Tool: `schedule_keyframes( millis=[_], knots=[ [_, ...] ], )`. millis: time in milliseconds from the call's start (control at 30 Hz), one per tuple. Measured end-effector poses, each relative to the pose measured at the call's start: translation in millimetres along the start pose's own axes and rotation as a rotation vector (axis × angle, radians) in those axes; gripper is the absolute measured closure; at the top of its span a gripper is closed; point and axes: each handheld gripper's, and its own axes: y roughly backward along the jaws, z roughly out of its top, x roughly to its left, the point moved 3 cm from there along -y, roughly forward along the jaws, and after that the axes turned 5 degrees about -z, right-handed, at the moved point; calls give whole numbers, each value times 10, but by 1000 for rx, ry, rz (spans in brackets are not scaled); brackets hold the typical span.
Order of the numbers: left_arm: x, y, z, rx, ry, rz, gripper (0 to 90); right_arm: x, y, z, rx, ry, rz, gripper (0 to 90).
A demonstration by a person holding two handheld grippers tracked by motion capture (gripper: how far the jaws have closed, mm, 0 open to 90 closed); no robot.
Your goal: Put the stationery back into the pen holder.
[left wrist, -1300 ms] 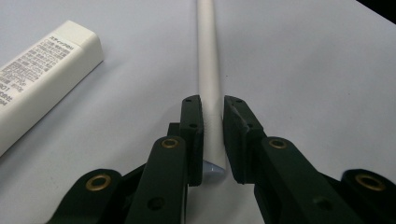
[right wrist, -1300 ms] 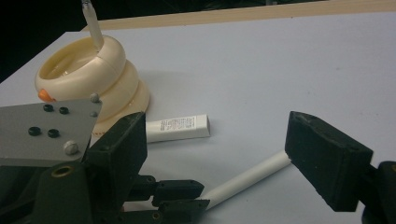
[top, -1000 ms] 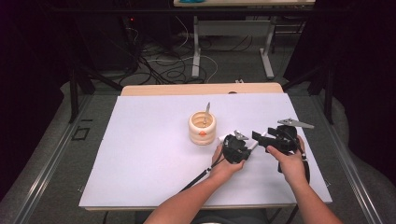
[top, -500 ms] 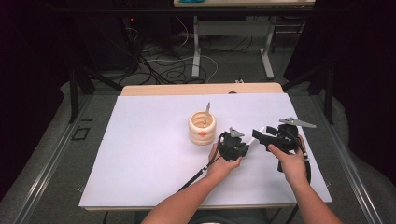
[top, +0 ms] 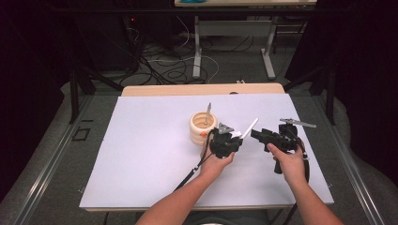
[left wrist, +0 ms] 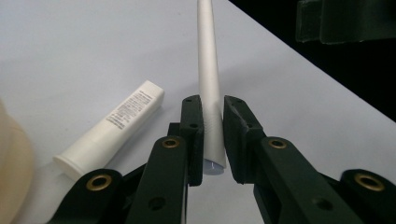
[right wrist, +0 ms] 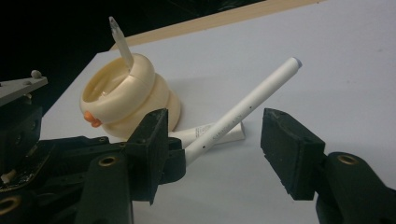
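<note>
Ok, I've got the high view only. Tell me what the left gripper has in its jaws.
Observer: The left gripper is shut on a white pen, clamped near one end.
Operator: Tell me what lies under it.
Observer: A white tube lies flat on the table, beside the cream ringed holder.
Operator: Report the right gripper.
Observer: The right gripper is open; its jaws have just been closing, with the pen's free end between them, untouched.
</note>
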Motion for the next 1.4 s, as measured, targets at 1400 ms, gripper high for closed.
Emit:
schedule_keyframes(
  millis=[1400],
  knots=[
    [161, 698, -166, -181, 81, -18, 786, 323, -392, 21, 54, -309, 166, 604]
  ],
)
